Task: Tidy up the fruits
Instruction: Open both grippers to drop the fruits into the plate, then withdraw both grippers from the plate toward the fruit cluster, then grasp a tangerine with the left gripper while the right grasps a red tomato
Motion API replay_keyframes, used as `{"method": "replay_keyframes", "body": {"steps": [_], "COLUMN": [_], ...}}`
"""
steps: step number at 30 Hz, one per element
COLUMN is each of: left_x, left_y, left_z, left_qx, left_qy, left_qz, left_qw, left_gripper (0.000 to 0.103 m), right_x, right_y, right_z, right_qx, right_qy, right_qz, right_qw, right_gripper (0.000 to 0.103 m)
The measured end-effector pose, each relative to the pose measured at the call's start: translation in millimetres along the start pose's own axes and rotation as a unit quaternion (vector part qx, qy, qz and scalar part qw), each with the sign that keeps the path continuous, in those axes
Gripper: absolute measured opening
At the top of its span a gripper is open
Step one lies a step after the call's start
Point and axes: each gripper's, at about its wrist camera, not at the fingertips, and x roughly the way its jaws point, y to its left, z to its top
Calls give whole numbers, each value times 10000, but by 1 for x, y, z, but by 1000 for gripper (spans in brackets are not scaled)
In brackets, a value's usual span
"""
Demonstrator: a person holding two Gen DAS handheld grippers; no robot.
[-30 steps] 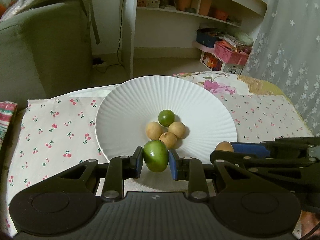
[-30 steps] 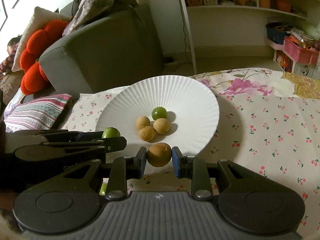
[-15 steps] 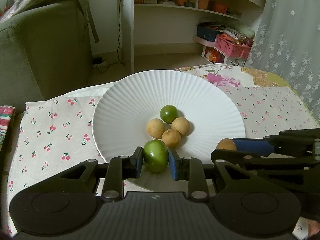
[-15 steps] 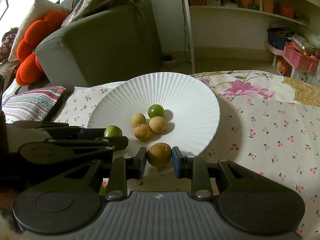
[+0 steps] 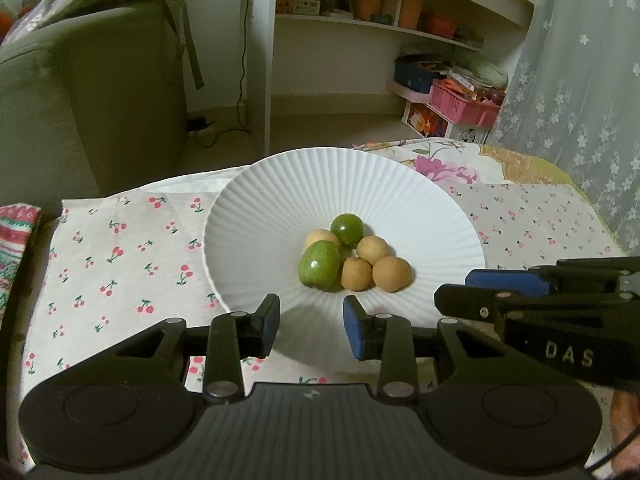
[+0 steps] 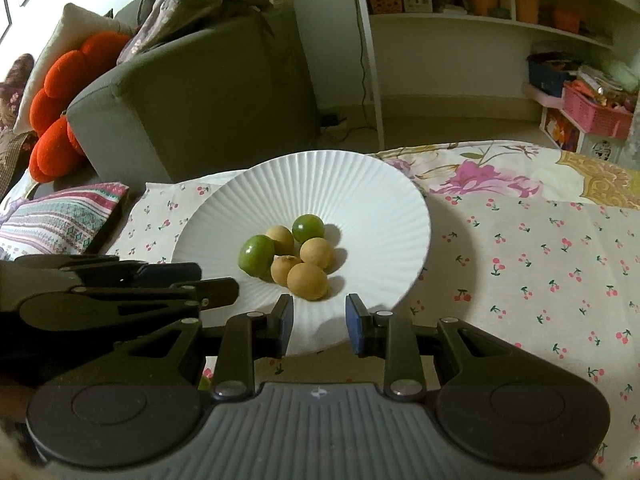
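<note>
Six fruits sit clustered in the white plate (image 5: 256,216); the larger green fruit (image 5: 319,264) stands with its long axis upright. The left gripper (image 5: 311,326) is opening, empty; the right gripper (image 6: 319,322) stands open, empty.

A: Where does each camera sit?
B: One on each gripper, close above the table, angled down along the fingers toward the plate (image 5: 248,216).
A: What do both views share?
B: The plate (image 6: 384,184), the fruit on it, the sofa (image 5: 80,92), the shelf (image 6: 480,20). Each also shows the other gripper from the side.
</note>
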Motion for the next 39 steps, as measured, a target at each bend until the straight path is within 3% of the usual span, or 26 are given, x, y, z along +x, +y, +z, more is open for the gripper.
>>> {"method": "replay_keyframes", "body": {"steps": [13, 18, 21, 22, 23, 26, 28, 32, 39], "left_x": [-39, -43, -44, -45, -47, -50, -53, -59, -73], "left_y": [30, 33, 29, 28, 27, 27, 28, 30, 41], "left_z": [-17, -18, -18, -19, -19, -19, -19, -20, -25], "left_qx": [-530, -602, -537, -510, -491, -517, -531, -528, -635], "left_qy": [-119, -120, -114, -124, -136, -156, -175, -218, -232], "left_qz": [-132, -169, -173, -153, -128, -41, 20, 118, 200], "left_qw": [9984, 9980, 9983, 9985, 9986, 9985, 9984, 9983, 9975], "left_gripper": [29, 30, 32, 34, 38, 54, 59, 73, 81], "right_x": [-6, -7, -10, -12, -14, -19, -20, -24, -30], "right_y": [9, 11, 12, 13, 13, 16, 16, 15, 19], "right_z": [0, 0, 0, 1, 1, 1, 1, 3, 2], "right_qx": [-69, -58, -35, -29, -25, -45, -46, 13, -16], "right_qy": [-10, -7, -33, -47, -61, -123, -155, -187, -162], "right_qz": [69, 14, -6, -3, 9, 15, -57, -88, -54], "right_qw": [10000, 10000, 10000, 10000, 10000, 9999, 9999, 9998, 9999], "right_gripper": [28, 34, 47, 57, 69, 83, 90, 96, 98]}}
